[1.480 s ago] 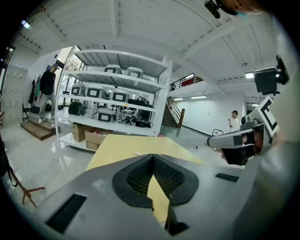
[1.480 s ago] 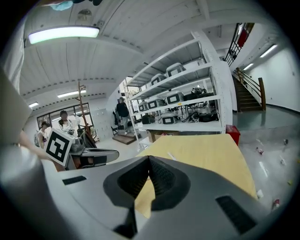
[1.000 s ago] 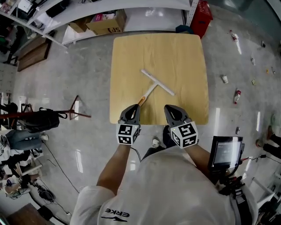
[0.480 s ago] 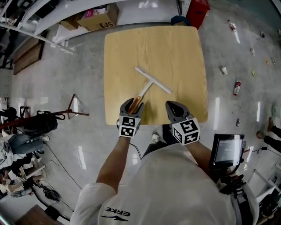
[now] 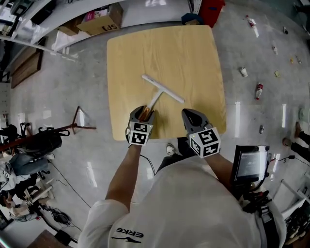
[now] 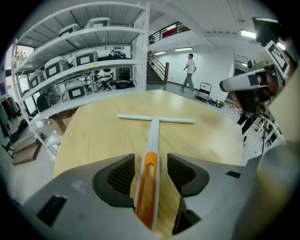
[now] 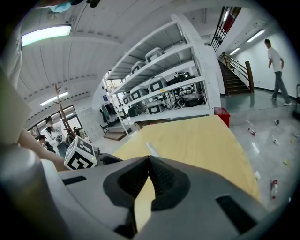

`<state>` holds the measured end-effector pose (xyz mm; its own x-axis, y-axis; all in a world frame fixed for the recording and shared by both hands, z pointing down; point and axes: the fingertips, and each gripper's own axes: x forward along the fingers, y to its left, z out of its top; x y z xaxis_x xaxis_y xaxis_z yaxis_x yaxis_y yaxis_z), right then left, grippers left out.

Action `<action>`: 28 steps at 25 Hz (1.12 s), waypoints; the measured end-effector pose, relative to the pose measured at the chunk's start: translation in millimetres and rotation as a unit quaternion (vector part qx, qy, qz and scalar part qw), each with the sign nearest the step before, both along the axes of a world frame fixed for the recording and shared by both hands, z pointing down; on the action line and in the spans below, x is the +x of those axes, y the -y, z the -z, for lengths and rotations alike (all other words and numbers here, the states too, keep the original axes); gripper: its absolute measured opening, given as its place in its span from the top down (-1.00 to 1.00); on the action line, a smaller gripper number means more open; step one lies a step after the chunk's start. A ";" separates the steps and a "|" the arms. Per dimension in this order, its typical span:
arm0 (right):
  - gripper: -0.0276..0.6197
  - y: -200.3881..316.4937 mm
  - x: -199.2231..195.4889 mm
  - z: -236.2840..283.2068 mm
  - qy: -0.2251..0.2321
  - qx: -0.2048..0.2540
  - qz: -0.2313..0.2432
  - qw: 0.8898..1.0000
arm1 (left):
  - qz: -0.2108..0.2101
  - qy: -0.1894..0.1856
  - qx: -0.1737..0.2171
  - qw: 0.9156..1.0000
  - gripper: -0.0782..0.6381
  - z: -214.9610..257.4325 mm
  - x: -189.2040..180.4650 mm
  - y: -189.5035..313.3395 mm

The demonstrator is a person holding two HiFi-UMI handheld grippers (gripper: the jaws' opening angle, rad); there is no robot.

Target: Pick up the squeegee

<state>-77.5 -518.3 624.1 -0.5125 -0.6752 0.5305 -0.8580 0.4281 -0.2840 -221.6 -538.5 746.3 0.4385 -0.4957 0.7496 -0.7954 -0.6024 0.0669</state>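
The squeegee point(image 5: 156, 97) is a white T-shaped bar with an orange grip end, lying flat on the light wooden table point(image 5: 184, 53). My left gripper point(image 5: 142, 113) is lowered over the near end of the handle. In the left gripper view the orange grip point(image 6: 149, 183) runs between the jaws, which are opening, with a gap on each side. My right gripper point(image 5: 191, 116) hovers over the table's near edge to the right of the handle, shut and empty. In the right gripper view point(image 7: 149, 161) a bit of the white blade point(image 7: 151, 149) shows beyond the jaws.
A cardboard box point(image 5: 99, 20) and a red crate point(image 5: 210, 7) stand on the floor beyond the table. Bottles and litter point(image 5: 259, 90) lie at the right. A screen point(image 5: 250, 166) is near my right elbow, and a stand point(image 5: 77, 127) is at the left.
My left gripper has dropped forward onto the handle's near end and its jaws have spread around the orange grip. The right gripper has shifted only slightly.
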 end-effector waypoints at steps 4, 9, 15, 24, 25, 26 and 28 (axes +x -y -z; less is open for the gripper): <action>0.90 1.2 2.6 -0.5 0.001 0.001 -0.004 1.000 | -0.006 0.017 -0.014 1.000 0.24 -15.2 -1.2 0.5; 0.90 3.6 5.3 0.0 0.001 0.004 -0.009 1.000 | -0.013 0.023 -0.015 1.000 0.25 -18.1 0.5 2.3; 0.90 6.2 7.1 0.3 0.000 0.005 -0.012 1.000 | -0.019 0.030 -0.025 0.999 0.40 -19.7 3.1 0.5; 0.90 10.1 9.1 0.7 -0.001 0.015 -0.012 1.000 | 0.001 -0.002 0.009 1.000 0.42 -1.6 9.7 12.2; 0.90 9.6 8.7 2.3 -0.001 0.017 -0.012 1.000 | 0.004 -0.005 0.012 1.000 0.42 2.4 10.5 12.6; 0.90 7.8 8.4 4.7 -0.001 0.019 -0.011 1.000 | 0.006 -0.009 0.015 1.000 0.42 6.9 11.3 11.9; 0.90 3.4 8.0 8.2 -0.001 0.022 -0.008 1.000 | 0.013 -0.014 0.022 1.000 0.42 13.5 12.4 8.9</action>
<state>-69.5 -521.7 615.9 -0.5003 -0.7062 0.5010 -0.8654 0.4255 -0.2644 -209.2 -547.4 732.8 0.4466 -0.5390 0.7142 -0.8084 -0.5852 0.0638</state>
